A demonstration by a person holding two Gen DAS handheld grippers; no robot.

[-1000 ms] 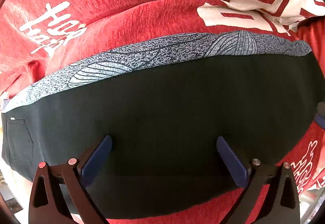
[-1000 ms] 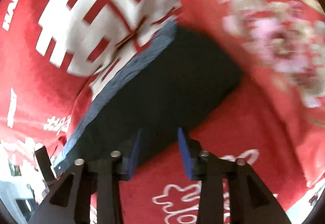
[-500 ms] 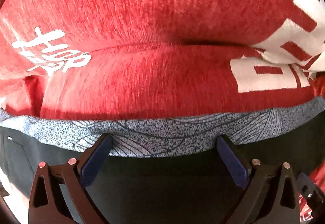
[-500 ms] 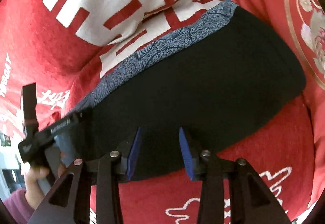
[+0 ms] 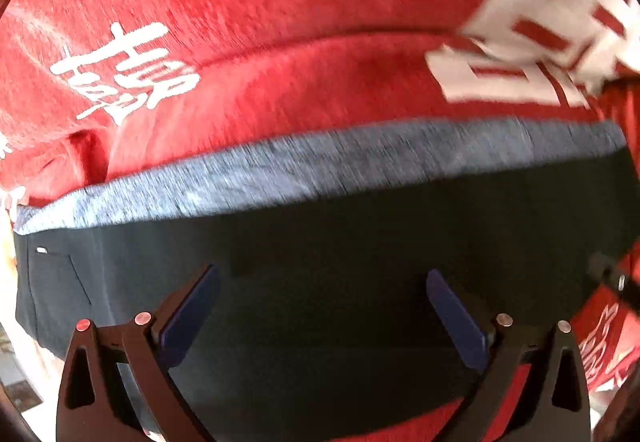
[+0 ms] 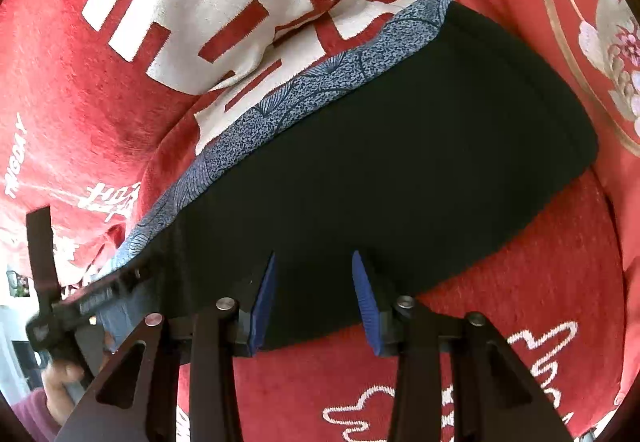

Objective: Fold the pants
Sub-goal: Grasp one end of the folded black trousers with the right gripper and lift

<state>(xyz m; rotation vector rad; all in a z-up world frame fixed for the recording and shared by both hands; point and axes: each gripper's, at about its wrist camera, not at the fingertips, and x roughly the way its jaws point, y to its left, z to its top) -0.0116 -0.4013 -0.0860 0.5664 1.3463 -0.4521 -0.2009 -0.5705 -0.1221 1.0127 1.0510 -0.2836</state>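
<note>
Dark folded pants [image 5: 320, 274] lie flat on a red blanket [image 5: 280, 21], with a grey-blue patterned layer [image 5: 320, 169] showing along their far edge. A back pocket [image 5: 56, 282] shows at the left end. My left gripper [image 5: 320, 298] is open wide, empty, just above the pants. In the right wrist view the pants [image 6: 400, 161] run diagonally with the patterned strip [image 6: 312, 85] on their far side. My right gripper [image 6: 314, 282] is open, its blue pads over the pants' near edge, holding nothing. The left gripper [image 6: 80, 302] shows at lower left there.
The red blanket [image 6: 520, 302] has large white characters [image 6: 224, 1] and a floral gold-trimmed section [image 6: 600, 41] at right. The person's hand [image 6: 60, 382] holds the left tool at the blanket's left edge.
The left gripper has pulled back toward the near side, so more of the dark pants fills its view. The right gripper has moved little. Both stay open.
</note>
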